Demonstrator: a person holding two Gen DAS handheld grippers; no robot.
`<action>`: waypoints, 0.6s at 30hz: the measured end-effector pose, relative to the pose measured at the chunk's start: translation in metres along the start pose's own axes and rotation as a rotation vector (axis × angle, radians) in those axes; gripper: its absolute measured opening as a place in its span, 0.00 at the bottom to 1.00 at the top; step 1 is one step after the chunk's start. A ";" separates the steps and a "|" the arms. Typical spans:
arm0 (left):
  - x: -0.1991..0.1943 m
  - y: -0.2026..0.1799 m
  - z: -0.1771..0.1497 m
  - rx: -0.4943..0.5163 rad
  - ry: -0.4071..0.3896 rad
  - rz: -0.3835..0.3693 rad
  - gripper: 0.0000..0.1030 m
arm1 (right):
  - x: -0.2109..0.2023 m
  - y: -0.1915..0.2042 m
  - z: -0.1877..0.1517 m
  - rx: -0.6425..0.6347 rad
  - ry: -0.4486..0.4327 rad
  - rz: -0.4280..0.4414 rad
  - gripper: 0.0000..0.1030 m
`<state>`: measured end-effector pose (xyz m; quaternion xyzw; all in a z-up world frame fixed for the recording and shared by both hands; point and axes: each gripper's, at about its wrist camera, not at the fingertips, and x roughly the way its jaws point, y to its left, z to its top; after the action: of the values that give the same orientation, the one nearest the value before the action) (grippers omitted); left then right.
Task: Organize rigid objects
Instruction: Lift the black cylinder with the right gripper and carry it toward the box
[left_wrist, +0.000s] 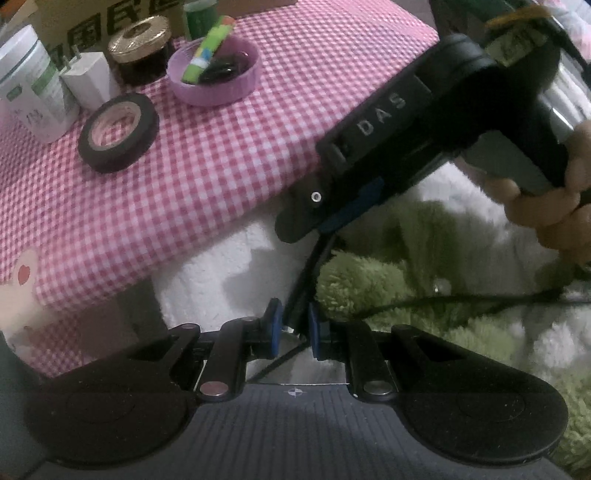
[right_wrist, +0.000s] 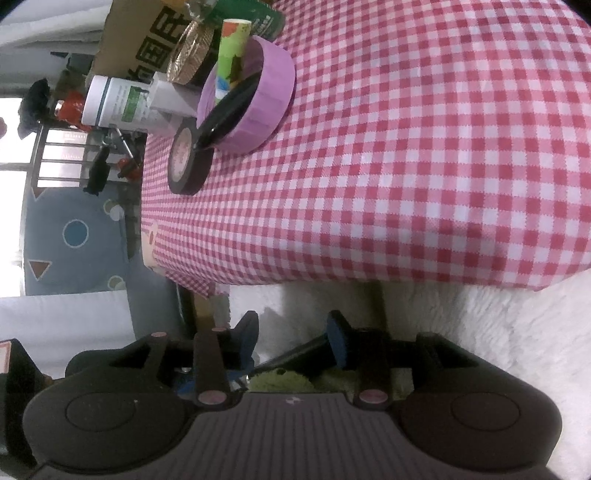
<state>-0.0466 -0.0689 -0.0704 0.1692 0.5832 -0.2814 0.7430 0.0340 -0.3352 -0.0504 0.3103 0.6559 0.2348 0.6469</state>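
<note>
Left gripper (left_wrist: 295, 328): jaws narrow, pinching a thin black cable (left_wrist: 308, 280) below the surface (left_wrist: 229, 155). Right gripper (right_wrist: 291, 338): jaws partly apart, nothing gripped. The tape roll (left_wrist: 119, 132) lies loose beside the purple bowl (left_wrist: 216, 70), which holds other items. Probable step: between placements; next, reach for the roll.

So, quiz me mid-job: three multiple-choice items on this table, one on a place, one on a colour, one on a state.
1. Where is the black tape roll?
A inside the bowl
B flat on the cloth beside the bowl
C on the floor

2. What colour is the bowl?
A purple
B green
C white

3. The left gripper is:
A wide open
B shut on a thin black cable
C holding the tape

Answers: B, the roll lies on the checked cloth; A, its wall is purple; B, the pads pinch the cable.
</note>
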 end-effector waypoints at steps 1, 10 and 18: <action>0.001 -0.002 0.000 0.010 -0.002 0.010 0.14 | 0.001 0.001 0.000 -0.001 0.002 -0.002 0.43; 0.023 -0.017 0.011 0.085 0.007 0.045 0.17 | 0.007 0.002 -0.005 0.003 -0.003 -0.013 0.43; 0.058 -0.031 0.031 0.099 0.045 0.086 0.26 | 0.004 -0.003 -0.002 0.005 -0.014 0.002 0.43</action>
<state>-0.0328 -0.1244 -0.1155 0.2368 0.5774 -0.2739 0.7317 0.0316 -0.3344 -0.0555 0.3142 0.6515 0.2314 0.6506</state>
